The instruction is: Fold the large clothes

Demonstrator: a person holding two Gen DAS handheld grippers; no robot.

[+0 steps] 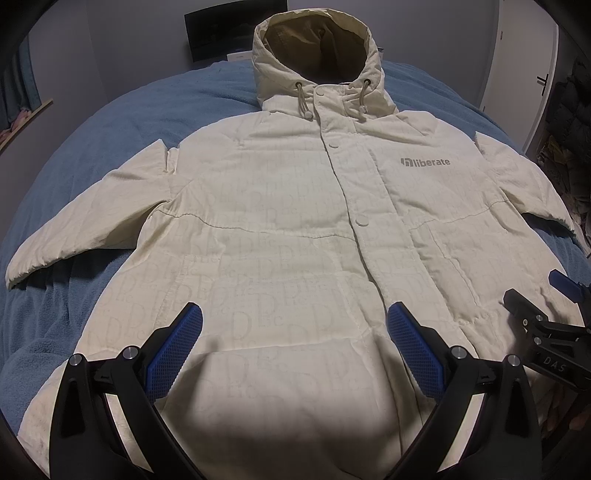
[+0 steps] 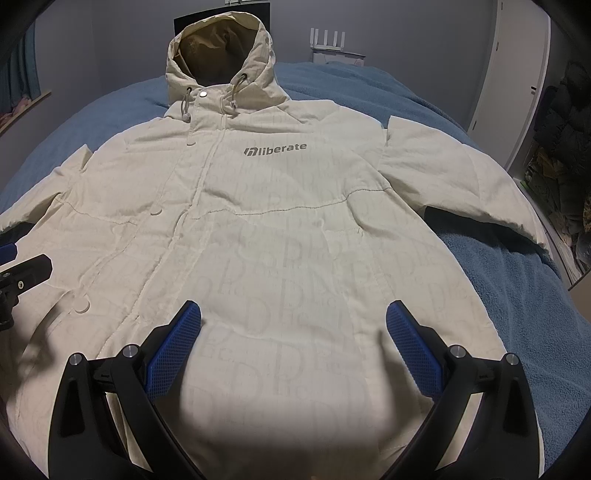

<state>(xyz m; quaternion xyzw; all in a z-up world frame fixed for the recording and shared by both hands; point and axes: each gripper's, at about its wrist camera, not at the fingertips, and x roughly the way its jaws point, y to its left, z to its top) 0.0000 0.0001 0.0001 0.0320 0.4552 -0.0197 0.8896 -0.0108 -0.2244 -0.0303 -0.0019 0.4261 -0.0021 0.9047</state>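
Observation:
A cream hooded jacket (image 1: 280,221) with a grey "liberate" logo lies flat, front up and buttoned, on a blue blanket (image 1: 110,122). Both sleeves are spread out to the sides and the hood points away. My left gripper (image 1: 295,314) is open and empty, hovering over the lower left half of the jacket. My right gripper (image 2: 293,312) is open and empty over the lower right half of the jacket (image 2: 295,229). The right gripper also shows at the right edge of the left wrist view (image 1: 546,314).
The blue blanket (image 2: 517,280) covers a bed that fills both views. A dark screen (image 1: 221,33) stands behind the hood. White wardrobe doors (image 2: 517,81) and hanging dark clothes (image 2: 565,122) are at the right. A curtain and a shelf (image 1: 22,107) are at the left.

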